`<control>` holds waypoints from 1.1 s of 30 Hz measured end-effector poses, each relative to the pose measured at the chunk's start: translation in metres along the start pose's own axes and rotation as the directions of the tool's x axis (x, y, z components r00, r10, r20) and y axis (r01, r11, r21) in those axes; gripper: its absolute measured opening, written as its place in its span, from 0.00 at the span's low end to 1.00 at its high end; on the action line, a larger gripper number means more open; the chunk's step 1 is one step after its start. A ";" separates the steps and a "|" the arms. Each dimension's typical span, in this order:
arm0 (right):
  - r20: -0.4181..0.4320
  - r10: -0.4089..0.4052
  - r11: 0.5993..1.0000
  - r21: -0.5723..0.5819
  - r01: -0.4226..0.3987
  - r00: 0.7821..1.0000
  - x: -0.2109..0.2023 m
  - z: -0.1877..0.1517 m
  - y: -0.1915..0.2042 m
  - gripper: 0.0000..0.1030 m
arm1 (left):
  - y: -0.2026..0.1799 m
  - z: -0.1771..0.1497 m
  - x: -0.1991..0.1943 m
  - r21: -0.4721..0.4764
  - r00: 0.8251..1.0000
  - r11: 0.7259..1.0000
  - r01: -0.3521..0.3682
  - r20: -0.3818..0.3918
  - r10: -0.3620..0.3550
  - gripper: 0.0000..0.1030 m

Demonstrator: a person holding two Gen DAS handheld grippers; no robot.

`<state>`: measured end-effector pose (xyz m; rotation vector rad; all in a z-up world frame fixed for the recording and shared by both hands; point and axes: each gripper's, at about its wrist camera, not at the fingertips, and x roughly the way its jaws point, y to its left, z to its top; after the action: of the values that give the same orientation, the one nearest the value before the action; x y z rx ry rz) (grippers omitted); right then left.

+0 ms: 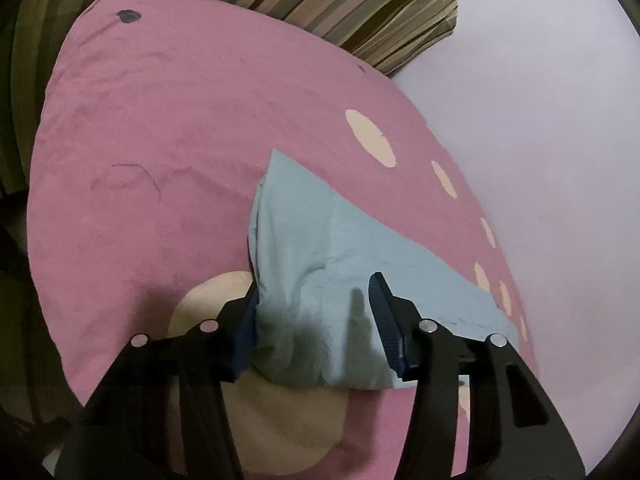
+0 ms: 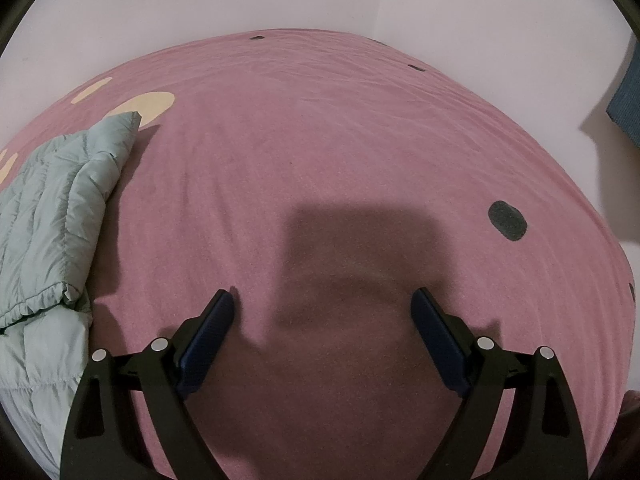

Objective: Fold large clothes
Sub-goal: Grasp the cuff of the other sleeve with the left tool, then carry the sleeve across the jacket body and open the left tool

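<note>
Left gripper (image 1: pixel 316 312) of mine stands about half open over a bunched fold of the pale blue padded jacket (image 1: pixel 320 256), one blue pad (image 1: pixel 244 332) against the fabric on its left and the other pad (image 1: pixel 386 316) showing a gap beside the cloth, so I read it as astride the fold and not clamped on it. Right gripper (image 2: pixel 324 328) hangs wide open over the bare pink bedspread (image 2: pixel 320 140), holding nothing, the jacket lying well off to its left near the bed's edge by the wall (image 1: pixel 540 80). Risk, as I judge it: the fold is thick and puffy, and the pads may pinch only the slick top layer, which would slip out when lifted and let the fold fall open. Too deep a bite could catch the bedspread underneath and drag it up with the jacket. With just one corner held and my other hand far away, the heavy garment would likely sag, twist or slide toward the wall side of the bed. A striped pillow (image 1: pixel 360 12) sits beyond, clear of the work.
</note>
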<state>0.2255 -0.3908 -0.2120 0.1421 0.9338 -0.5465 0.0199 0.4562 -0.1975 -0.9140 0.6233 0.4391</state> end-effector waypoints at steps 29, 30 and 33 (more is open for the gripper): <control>-0.001 0.014 1.000 0.016 -0.014 1.000 -0.002 -0.001 -0.002 0.87 | -0.369 -0.144 0.012 0.487 0.918 0.780 0.392 -0.261 -0.298 0.07; -0.001 0.016 1.000 0.018 -0.016 1.000 -0.002 -0.001 -0.002 0.87 | -0.385 -0.159 0.017 0.500 0.911 0.764 0.407 -0.286 -0.298 0.07; -0.001 0.020 1.000 0.022 -0.020 1.000 -0.003 -0.002 -0.002 0.87 | -0.432 -0.207 0.033 0.539 0.887 0.711 0.451 -0.359 -0.290 0.07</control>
<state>0.2220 -0.3909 -0.2104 0.1713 0.9269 -0.5381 0.2382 0.0516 -0.0582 -0.4410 0.7278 -0.2603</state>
